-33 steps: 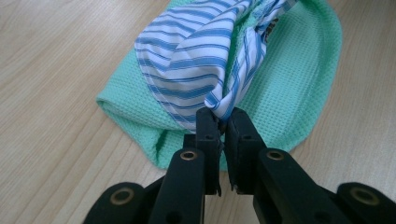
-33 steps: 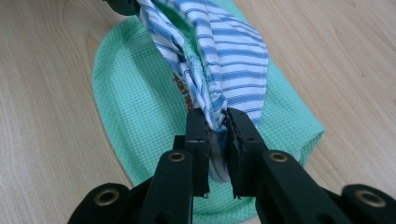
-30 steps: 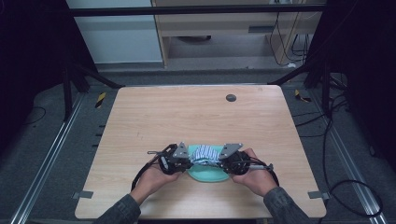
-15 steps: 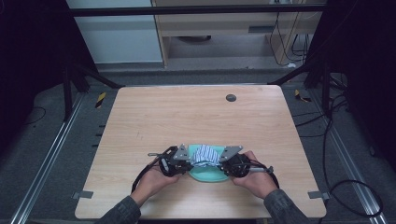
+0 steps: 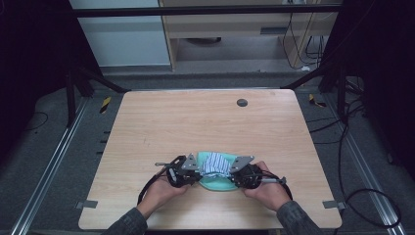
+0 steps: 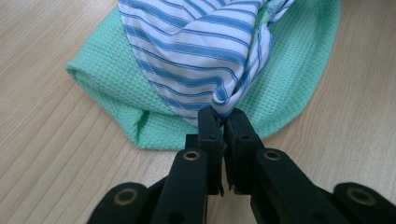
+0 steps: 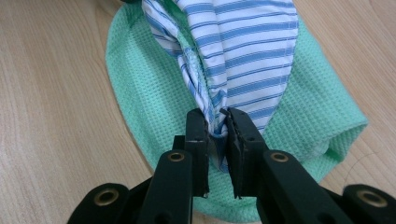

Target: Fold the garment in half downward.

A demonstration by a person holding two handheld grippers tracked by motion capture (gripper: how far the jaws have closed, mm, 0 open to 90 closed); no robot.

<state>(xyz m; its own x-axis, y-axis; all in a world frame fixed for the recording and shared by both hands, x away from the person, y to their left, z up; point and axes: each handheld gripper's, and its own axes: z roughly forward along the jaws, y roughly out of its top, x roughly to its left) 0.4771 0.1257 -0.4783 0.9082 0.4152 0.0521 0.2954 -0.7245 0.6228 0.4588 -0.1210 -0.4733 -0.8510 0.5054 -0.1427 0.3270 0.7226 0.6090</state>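
A blue-and-white striped cloth (image 5: 215,163) lies bunched on top of a green waffle-weave cloth (image 5: 218,182) near the table's front edge. My left gripper (image 5: 192,171) is shut on the striped cloth's left corner (image 6: 223,100), the fabric pinched between its black jaws (image 6: 223,122). At the other end my right gripper (image 5: 236,172) is shut on the striped cloth (image 7: 243,56), whose edge runs down between the jaws (image 7: 217,122). The green cloth (image 6: 116,88) spreads flat under both, folded at its edge (image 7: 341,135). A hand holds each gripper from the bottom of the high view.
The wooden table (image 5: 195,122) has a small dark round grommet (image 5: 242,102) near its far edge. Cables (image 5: 364,196) trail off the right side onto the grey floor. Metal frame rails (image 5: 54,161) run along the left.
Both grippers have drawn slightly closer together and toward the front edge, bunching the striped cloth higher between them.
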